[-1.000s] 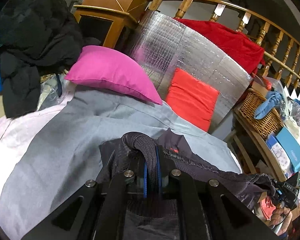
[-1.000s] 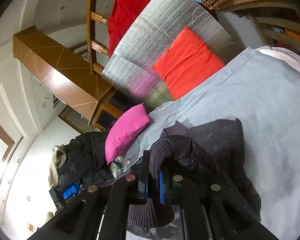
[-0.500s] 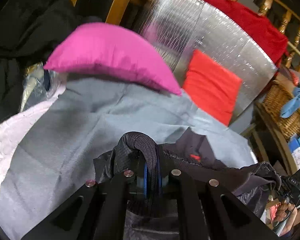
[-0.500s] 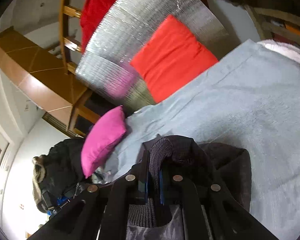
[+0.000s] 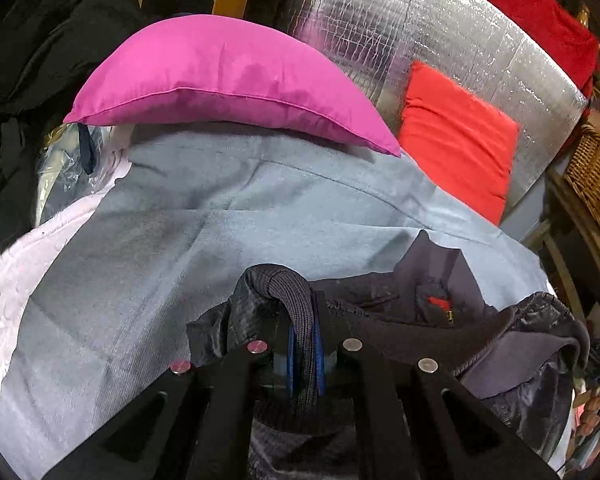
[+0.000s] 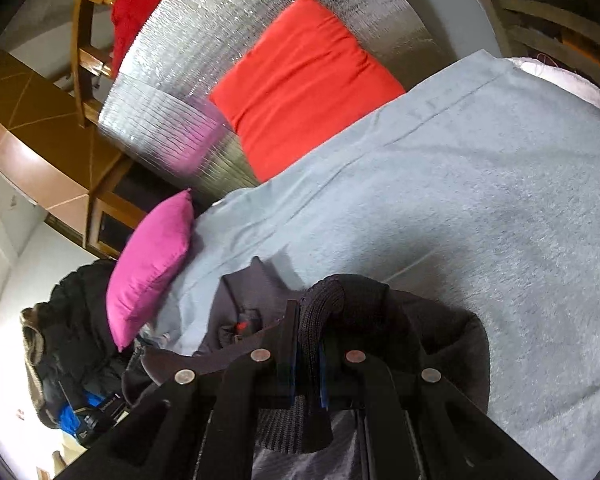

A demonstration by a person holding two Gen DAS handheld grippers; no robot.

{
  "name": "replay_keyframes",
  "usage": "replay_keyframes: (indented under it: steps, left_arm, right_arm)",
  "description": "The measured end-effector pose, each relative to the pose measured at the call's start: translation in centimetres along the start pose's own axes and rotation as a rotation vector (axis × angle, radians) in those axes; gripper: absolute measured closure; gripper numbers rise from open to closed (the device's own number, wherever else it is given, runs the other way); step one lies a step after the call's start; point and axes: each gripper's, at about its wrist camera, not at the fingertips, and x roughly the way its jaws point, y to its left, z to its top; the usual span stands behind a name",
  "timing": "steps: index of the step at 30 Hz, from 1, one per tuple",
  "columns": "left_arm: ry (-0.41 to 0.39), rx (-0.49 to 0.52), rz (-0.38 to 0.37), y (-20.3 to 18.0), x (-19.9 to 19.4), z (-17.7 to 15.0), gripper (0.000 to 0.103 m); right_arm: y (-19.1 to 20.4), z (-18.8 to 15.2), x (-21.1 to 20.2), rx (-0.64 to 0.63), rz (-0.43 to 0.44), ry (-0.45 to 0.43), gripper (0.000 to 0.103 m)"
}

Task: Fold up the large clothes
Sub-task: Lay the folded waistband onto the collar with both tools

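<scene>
I hold a dark jacket (image 5: 512, 344) with both tools above a bed covered by a grey-blue sheet (image 5: 228, 236). My left gripper (image 5: 305, 350) has its fingers pressed nearly together on a thick ribbed band (image 5: 296, 300) of the jacket, which comes up between the blue pads and bends over their tips. My right gripper (image 6: 308, 354) is the same: its fingers are narrow and they pinch another ribbed band (image 6: 320, 312) of this jacket.

I take the sheet as my landmark. The jacket hangs at the near side of the sheet, stretched between my two grippers, and its dark collar part with a small red label (image 5: 436, 302) lies on the sheet just beyond the fingers. At the far end of the sheet a pink pillow (image 5: 220, 84) rests on its edge. Beside this pillow, also at the far end, a red cushion (image 6: 300, 84) leans upright on a silver foil panel (image 5: 380, 20). A red cloth (image 5: 532, 12) hangs over a wooden railing behind the panel. A pile of black clothes (image 5: 40, 60) lies off the sheet's side near the pink pillow. A wicker basket (image 5: 592, 176) stands off the other side, near the red cushion.
</scene>
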Motion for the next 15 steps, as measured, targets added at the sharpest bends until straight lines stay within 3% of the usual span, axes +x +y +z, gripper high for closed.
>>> replay_keyframes:
  steps: [15]
  left_arm:
    - [0.038, 0.029, 0.054, -0.4, 2.6, 0.0, 0.094]
  right_arm:
    - [-0.9, 0.4, 3.0, 0.014, -0.073, 0.041, 0.096]
